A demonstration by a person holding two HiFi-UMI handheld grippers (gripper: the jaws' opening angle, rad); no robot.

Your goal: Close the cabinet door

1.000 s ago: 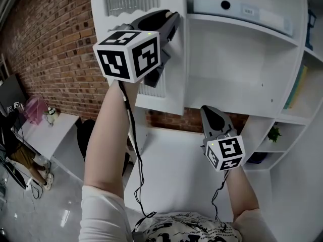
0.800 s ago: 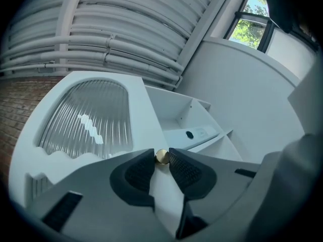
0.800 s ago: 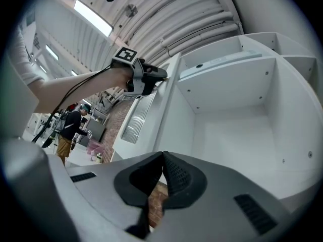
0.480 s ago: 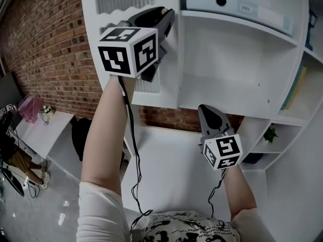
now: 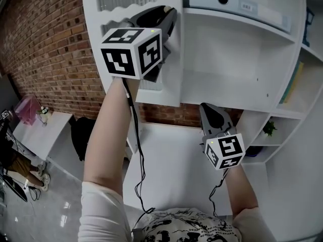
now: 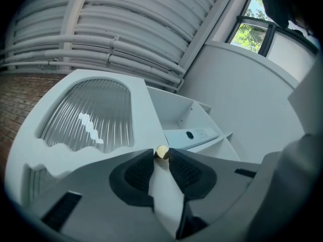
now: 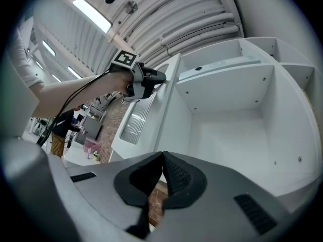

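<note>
The white cabinet door with a ribbed glass panel stands swung out from the open cabinet. My left gripper is raised and shut on the door's free edge. Its small brass knob sits right at the tips of the gripper, and the white edge runs between the pads. The right gripper view shows that gripper on the door from the side. My right gripper hangs lower, under the cabinet's bottom shelf, shut and empty.
A flat white box lies on the upper shelf inside the cabinet. More open shelves with books and a small plant stand at the right. A brick wall runs behind on the left, and a white desk lies below.
Both grippers stay about where they were. The left gripper's hold on the door edge is unchanged, and the door shows no clear swing.
</note>
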